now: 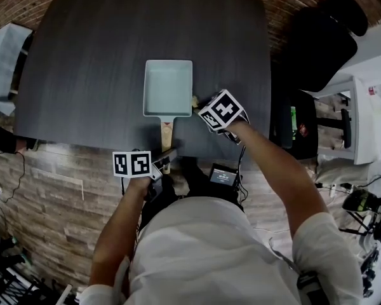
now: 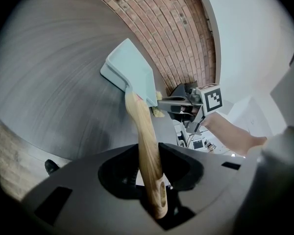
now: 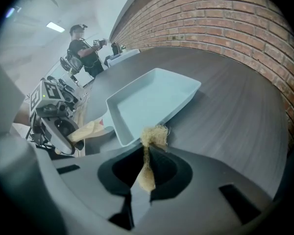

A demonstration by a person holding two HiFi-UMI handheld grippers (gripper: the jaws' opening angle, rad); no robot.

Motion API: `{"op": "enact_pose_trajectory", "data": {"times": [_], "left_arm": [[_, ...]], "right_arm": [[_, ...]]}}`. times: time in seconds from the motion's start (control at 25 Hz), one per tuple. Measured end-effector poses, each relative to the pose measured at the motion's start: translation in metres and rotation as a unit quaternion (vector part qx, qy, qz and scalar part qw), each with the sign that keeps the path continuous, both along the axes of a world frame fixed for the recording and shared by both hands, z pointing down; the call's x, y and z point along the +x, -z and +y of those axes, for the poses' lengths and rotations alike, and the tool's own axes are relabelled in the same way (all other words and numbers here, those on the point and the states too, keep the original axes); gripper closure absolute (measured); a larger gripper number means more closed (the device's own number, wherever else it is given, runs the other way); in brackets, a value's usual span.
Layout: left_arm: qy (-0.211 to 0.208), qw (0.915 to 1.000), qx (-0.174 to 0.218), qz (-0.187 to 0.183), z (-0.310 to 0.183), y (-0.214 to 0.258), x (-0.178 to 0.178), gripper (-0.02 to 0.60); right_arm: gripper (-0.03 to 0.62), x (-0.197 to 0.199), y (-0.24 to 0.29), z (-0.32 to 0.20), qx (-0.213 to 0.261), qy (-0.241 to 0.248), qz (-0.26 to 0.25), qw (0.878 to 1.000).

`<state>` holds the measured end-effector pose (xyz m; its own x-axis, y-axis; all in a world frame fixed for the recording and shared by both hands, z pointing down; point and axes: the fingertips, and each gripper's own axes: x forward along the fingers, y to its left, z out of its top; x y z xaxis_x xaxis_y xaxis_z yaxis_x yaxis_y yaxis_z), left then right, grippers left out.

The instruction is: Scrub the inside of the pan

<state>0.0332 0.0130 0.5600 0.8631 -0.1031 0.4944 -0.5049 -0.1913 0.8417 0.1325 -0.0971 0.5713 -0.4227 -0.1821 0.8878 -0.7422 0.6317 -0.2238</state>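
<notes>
A pale blue rectangular pan (image 1: 168, 86) lies on the dark table (image 1: 89, 56), its wooden handle (image 1: 166, 134) pointing toward me. My left gripper (image 1: 166, 160) is shut on the end of that handle (image 2: 148, 146), which runs between its jaws out to the pan (image 2: 132, 75). My right gripper (image 1: 200, 103) hangs just beside the pan's right rim, shut on a small tan fibrous scrubber (image 3: 154, 135). In the right gripper view the scrubber's tuft sits right at the near corner of the pan (image 3: 154, 99), outside the pan's inside. The left gripper (image 3: 53, 117) shows at left there.
A black office chair (image 1: 319, 43) stands past the table's right edge, with white furniture (image 1: 363, 116) further right. A brick wall (image 3: 225, 18) runs behind the table. A small screen device (image 1: 223, 176) hangs below the table's near edge. A person (image 3: 83, 50) stands far off.
</notes>
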Motion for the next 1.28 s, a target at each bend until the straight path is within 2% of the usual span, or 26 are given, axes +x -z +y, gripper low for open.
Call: {"op": "enact_pose_trajectory", "data": {"times": [0.24,0.56,0.84,1.08,1.28], "left_arm": [[-0.009,1.0000,-0.003,-0.003,0.001,-0.001,0.001,0.463],[0.005,1.0000,-0.008,0.001,0.001,-0.001,-0.001,0.465],[0.009,0.9999,-0.010,0.000,0.000,-0.001,-0.003,0.465],[0.009,0.9999,-0.011,-0.002,0.000,0.000,-0.002,0.466],[0.001,0.9999,-0.013,-0.002,0.003,-0.002,-0.002,0.466]], "right_arm": [[0.552,-0.005,-0.001,0.014,-0.004,0.006,0.002,1.000],[0.551,-0.013,0.000,0.044,-0.013,0.020,-0.009,1.000],[0.554,-0.029,0.013,0.075,-0.019,0.068,-0.023,0.997],[0.554,-0.057,0.014,0.063,-0.001,0.096,-0.010,0.995],[0.554,-0.050,0.004,0.050,-0.001,0.084,0.017,0.996]]}}
